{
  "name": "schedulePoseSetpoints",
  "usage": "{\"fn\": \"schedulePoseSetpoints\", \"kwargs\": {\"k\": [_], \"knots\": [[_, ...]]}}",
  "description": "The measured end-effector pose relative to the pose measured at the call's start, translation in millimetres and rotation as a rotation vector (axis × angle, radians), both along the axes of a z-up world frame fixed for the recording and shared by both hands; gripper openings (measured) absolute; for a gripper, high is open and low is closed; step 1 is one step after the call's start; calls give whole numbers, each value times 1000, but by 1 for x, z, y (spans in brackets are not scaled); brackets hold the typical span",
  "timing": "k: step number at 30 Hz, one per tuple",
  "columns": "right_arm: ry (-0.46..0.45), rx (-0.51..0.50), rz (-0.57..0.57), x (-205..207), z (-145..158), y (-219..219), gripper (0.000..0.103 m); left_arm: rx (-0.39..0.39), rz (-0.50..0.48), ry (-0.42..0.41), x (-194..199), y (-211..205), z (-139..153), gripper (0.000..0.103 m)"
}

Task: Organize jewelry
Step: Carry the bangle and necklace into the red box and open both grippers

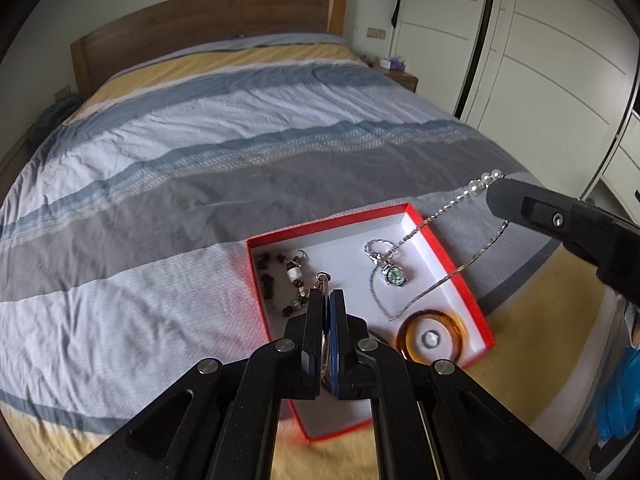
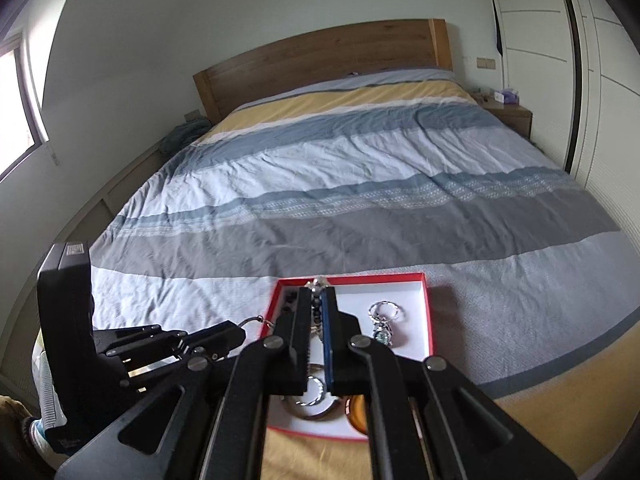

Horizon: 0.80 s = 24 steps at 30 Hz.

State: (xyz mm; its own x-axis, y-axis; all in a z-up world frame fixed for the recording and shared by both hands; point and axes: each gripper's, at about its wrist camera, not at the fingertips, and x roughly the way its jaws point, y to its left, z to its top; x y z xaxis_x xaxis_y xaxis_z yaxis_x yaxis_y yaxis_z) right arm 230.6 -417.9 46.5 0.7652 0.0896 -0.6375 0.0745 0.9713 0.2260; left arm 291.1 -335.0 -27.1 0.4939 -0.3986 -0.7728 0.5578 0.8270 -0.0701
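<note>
A red box (image 1: 472, 280) with a white inside lies on the bed near its foot; it also shows in the right wrist view (image 2: 427, 312). In it are a dark bead bracelet (image 1: 269, 280), a small green-faced watch (image 1: 394, 276) and an amber bangle (image 1: 434, 336). My left gripper (image 1: 327, 294) is shut on a silver bangle (image 1: 325, 280) over the box. My right gripper (image 2: 318, 292) is shut on a silver pearl necklace (image 1: 480, 186), whose chain hangs down into the box. The right gripper appears at right in the left wrist view (image 1: 496, 196).
The bed has a striped blue, grey, white and yellow cover (image 1: 240, 160) and a wooden headboard (image 1: 208, 20). A nightstand (image 1: 400, 76) stands at the far right. White wardrobe doors (image 1: 560, 60) line the right side. A window (image 2: 20, 100) is at left.
</note>
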Motion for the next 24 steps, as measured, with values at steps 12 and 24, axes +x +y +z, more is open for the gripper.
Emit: {"fn": "schedulePoseSetpoints", "kwargs": {"k": [12,24], "knots": [[155,43,-10,14,-103,-28,5,57,-26,19,19,-29,-57,3],[229,62,-31,-12,-132,-40,5,77,-61,62,-4,-29,-70,4]]}}
